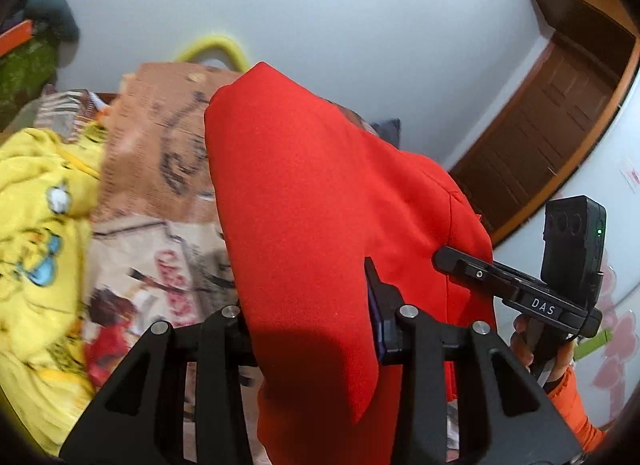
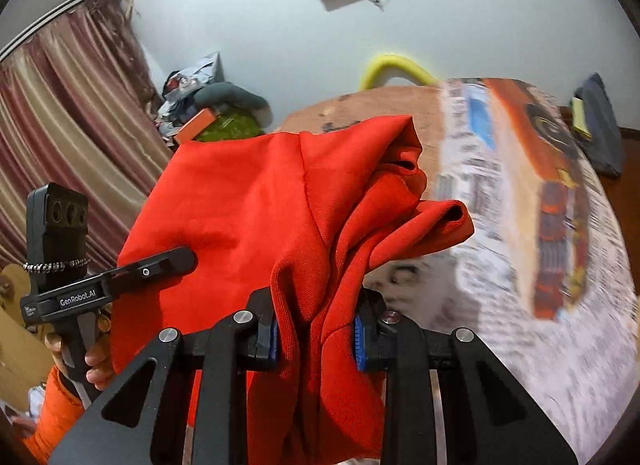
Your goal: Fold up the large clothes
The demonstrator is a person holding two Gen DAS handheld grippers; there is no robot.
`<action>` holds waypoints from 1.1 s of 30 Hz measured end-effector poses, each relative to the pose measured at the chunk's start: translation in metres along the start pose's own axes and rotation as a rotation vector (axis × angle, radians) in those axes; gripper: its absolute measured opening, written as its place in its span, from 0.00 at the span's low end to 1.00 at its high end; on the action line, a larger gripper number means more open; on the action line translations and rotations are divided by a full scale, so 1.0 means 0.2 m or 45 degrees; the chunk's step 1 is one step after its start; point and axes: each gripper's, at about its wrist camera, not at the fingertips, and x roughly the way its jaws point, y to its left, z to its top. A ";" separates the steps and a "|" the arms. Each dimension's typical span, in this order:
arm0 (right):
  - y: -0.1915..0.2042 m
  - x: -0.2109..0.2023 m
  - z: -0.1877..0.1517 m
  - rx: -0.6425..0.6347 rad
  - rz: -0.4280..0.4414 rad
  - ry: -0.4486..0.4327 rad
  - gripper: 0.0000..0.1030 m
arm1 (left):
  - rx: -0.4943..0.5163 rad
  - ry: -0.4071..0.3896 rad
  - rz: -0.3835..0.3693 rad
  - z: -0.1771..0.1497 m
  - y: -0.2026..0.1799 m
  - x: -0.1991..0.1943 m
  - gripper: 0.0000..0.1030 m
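A large red garment (image 1: 312,201) hangs in the air above the bed, held by both grippers. My left gripper (image 1: 312,313) is shut on the red garment; the cloth drapes over its left finger and hides it. My right gripper (image 2: 316,335) is shut on a bunched fold of the same red garment (image 2: 260,201), with blue pads (image 2: 359,341) pressing the cloth from both sides. The right gripper also shows in the left wrist view (image 1: 456,261), behind the cloth. The left gripper shows in the right wrist view (image 2: 176,259), at the left.
A bed with a printed cover (image 2: 520,225) lies below. A yellow garment (image 1: 36,233) lies crumpled on the bed's left side. A brown door (image 1: 552,121) is at the right, a curtain (image 2: 60,125) at the left. Clutter (image 2: 208,113) is piled by the wall.
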 end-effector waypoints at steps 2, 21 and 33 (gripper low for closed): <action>0.06 0.11 0.04 -0.010 0.006 0.010 0.23 | -0.017 -0.011 0.021 0.03 0.09 -0.01 0.36; -0.03 1.32 -0.15 0.035 -0.215 0.424 0.23 | -0.162 0.286 0.379 -0.14 1.06 0.78 0.41; 0.07 1.09 -0.25 -0.099 -0.302 0.497 0.54 | -0.017 0.221 0.522 -0.33 0.98 0.52 0.70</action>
